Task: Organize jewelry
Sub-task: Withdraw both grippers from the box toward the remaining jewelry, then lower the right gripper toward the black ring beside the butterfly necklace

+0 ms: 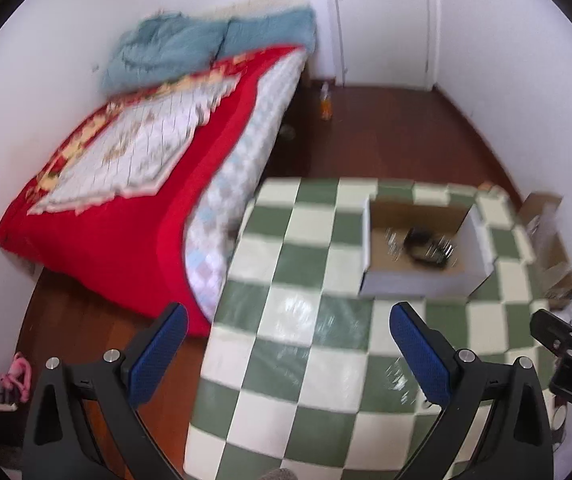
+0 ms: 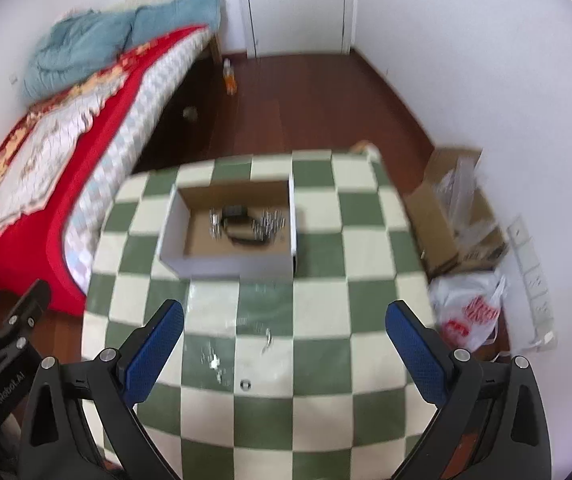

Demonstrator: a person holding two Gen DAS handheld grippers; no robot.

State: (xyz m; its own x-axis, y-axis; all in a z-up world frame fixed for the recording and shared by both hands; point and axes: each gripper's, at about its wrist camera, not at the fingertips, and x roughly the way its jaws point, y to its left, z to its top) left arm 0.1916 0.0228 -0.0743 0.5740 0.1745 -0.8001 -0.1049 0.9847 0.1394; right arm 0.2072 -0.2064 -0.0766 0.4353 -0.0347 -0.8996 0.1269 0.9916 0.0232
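Note:
An open white cardboard box stands on the green-and-cream checkered table. Inside it lie a dark band-like piece and blurred silvery pieces. Small silver jewelry lies loose on the table nearer me: a ring, a small earring-like piece and a pale cluster. My right gripper is open and empty above these. My left gripper is open and empty over the table's left part. The right gripper also shows in the left wrist view.
A bed with a red quilt stands left of the table. A brown cardboard box, a plastic bag and a power strip lie on the floor at the right. A bottle stands on the wooden floor.

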